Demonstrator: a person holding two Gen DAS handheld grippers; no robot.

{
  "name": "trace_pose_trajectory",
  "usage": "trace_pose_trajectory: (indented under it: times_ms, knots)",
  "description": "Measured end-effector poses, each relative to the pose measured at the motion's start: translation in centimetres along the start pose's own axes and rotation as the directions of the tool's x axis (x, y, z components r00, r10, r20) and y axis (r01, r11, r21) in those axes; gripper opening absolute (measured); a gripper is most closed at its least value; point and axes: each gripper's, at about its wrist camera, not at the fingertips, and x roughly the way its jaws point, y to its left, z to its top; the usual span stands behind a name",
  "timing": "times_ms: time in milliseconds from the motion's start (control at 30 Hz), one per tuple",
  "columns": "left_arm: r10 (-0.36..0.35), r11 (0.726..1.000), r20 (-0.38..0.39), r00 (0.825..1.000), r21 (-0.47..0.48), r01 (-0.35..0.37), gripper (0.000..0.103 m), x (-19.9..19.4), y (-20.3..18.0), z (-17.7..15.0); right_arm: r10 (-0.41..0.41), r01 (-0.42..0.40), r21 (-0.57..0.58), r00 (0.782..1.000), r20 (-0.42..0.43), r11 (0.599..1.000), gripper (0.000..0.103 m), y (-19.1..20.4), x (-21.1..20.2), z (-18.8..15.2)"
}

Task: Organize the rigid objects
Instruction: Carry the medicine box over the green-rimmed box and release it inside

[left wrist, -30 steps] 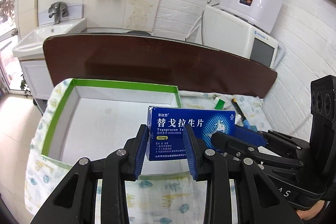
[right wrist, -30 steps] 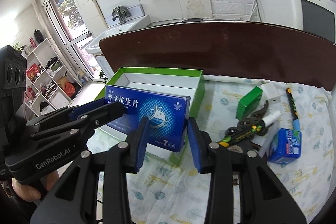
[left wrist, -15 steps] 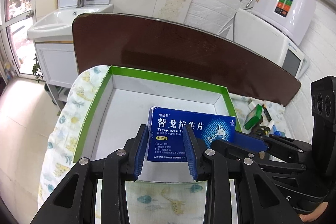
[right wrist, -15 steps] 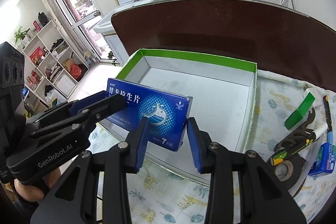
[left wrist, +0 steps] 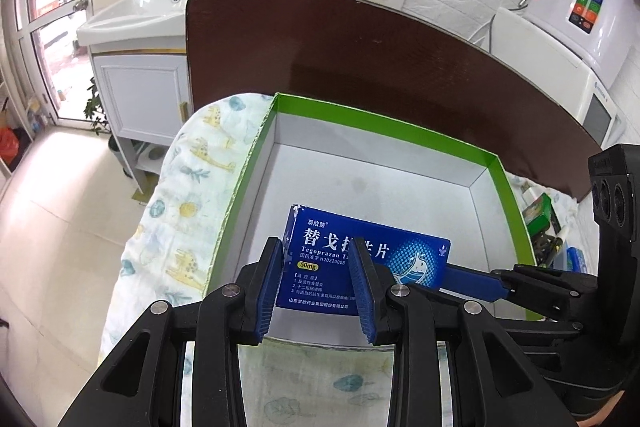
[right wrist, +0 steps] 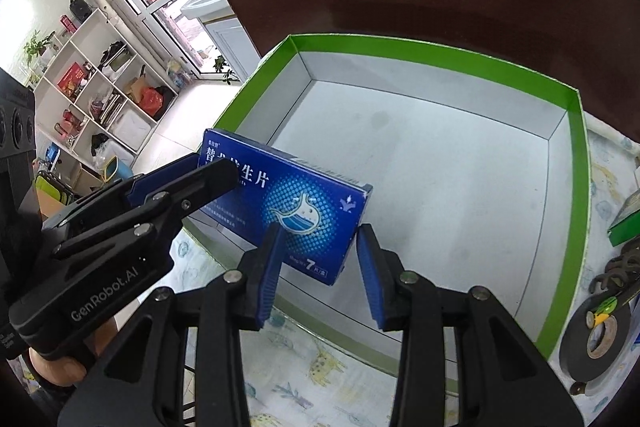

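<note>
A blue medicine box (left wrist: 360, 267) with white print hangs just above the near left part of an open white carton with a green rim (left wrist: 384, 125). My left gripper (left wrist: 319, 283) is shut on the box's left end. My right gripper (right wrist: 320, 267) is shut on the right end of the medicine box (right wrist: 304, 211). In the left wrist view the right gripper (left wrist: 480, 285) reaches in from the right. In the right wrist view the left gripper (right wrist: 216, 173) comes in from the left, with a hand under it. The green-rimmed carton (right wrist: 578, 155) holds nothing else.
The carton lies on a cloth (left wrist: 192, 187) printed with animals, over a dark brown tabletop (left wrist: 360, 67). Right of the carton lie a roll of black tape (right wrist: 576, 347), a small green box (right wrist: 628, 215) and a dark tool (right wrist: 616, 267). A washbasin (left wrist: 132, 19) and shelves (right wrist: 100, 87) stand beyond.
Both grippers have carried the blue box leftward and down, from the carton's right side to over its near left part. Both views now tilt further down.
</note>
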Motion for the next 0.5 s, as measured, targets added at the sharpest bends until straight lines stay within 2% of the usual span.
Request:
trace_pose_trajectory:
  times_ms: [300, 433, 500]
  knots:
    - [0.061, 0.998, -0.060, 0.996, -0.002, -0.061, 0.033, 1.5, 1.1, -0.5, 0.013, -0.014, -0.015, 0.997, -0.075, 1.000, 0.038, 0.7, 2.1, -0.5]
    - [0.113, 0.994, -0.072, 0.991, 0.002, -0.113, 0.034, 1.6, 1.2, -0.6, 0.002, -0.004, -0.016, 0.997, -0.081, 1.000, 0.038, 0.4, 2.2, -0.6]
    - [0.113, 0.994, -0.085, 0.990, -0.007, -0.114, 0.034, 1.5, 1.3, -0.6, -0.001, 0.000, -0.010, 0.997, -0.081, 1.000, 0.038, 0.1, 1.9, -0.6]
